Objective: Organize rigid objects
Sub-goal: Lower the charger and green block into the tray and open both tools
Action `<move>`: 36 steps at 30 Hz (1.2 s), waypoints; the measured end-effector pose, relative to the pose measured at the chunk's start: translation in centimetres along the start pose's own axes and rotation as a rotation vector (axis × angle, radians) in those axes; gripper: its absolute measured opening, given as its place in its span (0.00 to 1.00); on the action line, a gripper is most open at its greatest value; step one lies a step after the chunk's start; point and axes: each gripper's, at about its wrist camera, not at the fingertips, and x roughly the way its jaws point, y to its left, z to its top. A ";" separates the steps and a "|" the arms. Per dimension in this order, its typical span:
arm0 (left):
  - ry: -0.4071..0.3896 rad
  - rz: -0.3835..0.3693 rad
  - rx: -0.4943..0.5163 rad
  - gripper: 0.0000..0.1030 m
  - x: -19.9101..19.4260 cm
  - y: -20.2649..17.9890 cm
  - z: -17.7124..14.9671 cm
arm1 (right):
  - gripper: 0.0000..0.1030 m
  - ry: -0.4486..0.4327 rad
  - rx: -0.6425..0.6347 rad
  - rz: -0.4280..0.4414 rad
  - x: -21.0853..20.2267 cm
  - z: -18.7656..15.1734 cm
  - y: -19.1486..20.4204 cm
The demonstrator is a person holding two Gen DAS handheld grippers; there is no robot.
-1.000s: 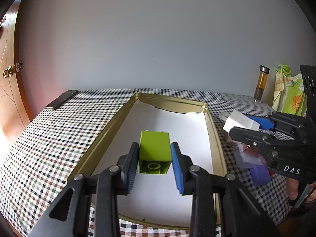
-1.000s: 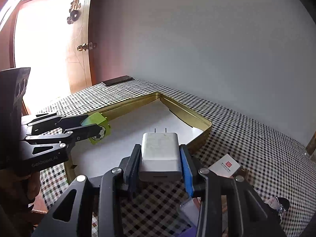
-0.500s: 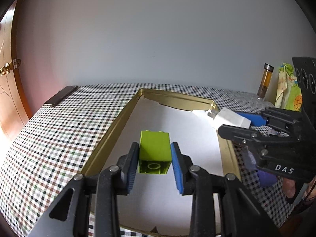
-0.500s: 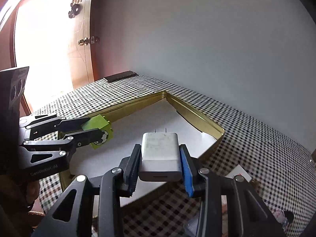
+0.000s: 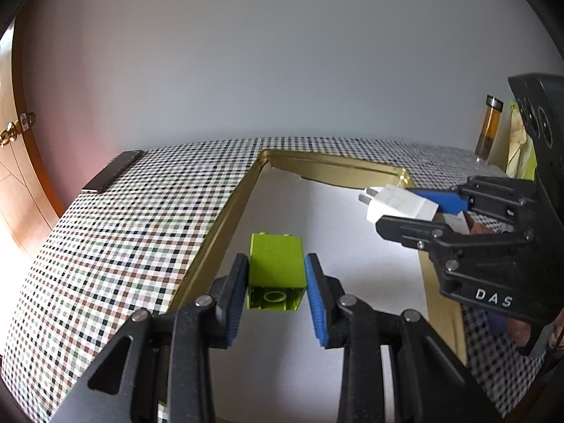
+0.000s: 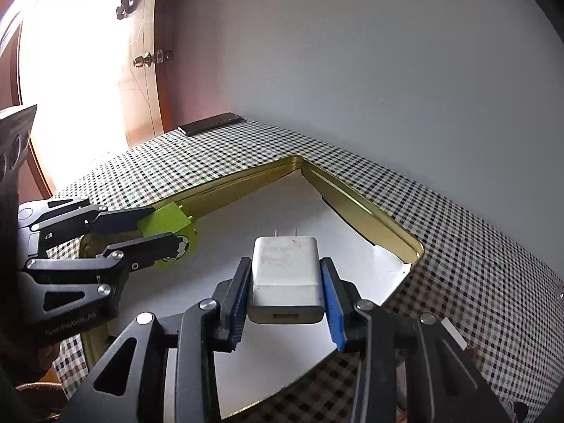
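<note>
Left wrist view, grip: the left tool [image 5: 276, 290] is clamped on the green block [image 5: 276, 264], blue pads pressed to both its sides, hollow underside facing the camera.
Left wrist view, position: the block hangs over the near left part of the gold tray [image 5: 225, 218], clear of the white paper lining below it.
Left wrist view, neighbour: ahead and to the right, the right tool [image 5: 405, 211] comes in over the tray's far right corner carrying the white charger [image 5: 400, 206], prongs forward.
Right wrist view, grip: the right tool [image 6: 285, 289] is closed on the charger [image 6: 285, 268], pads on its two flanks, port end towards the camera.
Right wrist view, position: the charger floats above the tray's [image 6: 356, 208] lining, not touching it.
Right wrist view, neighbour: to the left, the left tool [image 6: 165, 234] holds the block [image 6: 169, 225] over the tray's left rim area; a football print shows on the block's side.
Progress: both pieces are picked up and over the tray, so by my read carrying is nearly done; lowering and releasing remain.
Still outside: a few small items lie on the checked table [image 5: 141, 218] beyond the tray's right rim, probably waiting their turn.
Hard to see: those items are mostly behind the right tool, so I cannot identify them; the tray's near edge is cut off by the tool arms.
</note>
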 end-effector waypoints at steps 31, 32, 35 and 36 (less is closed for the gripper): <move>0.111 0.008 0.017 0.30 3.1 0.4 1.1 | 0.39 0.121 0.017 0.031 3.0 1.0 -0.2; 0.113 0.008 0.017 0.31 3.1 0.4 1.1 | 0.39 0.124 0.018 0.030 3.1 1.0 -0.2; 0.121 0.012 0.020 0.31 3.2 0.5 1.1 | 0.39 0.132 0.021 0.031 3.3 1.0 -0.2; 0.123 0.014 0.020 0.31 3.3 0.5 1.1 | 0.39 0.133 0.020 0.034 3.3 1.0 -0.1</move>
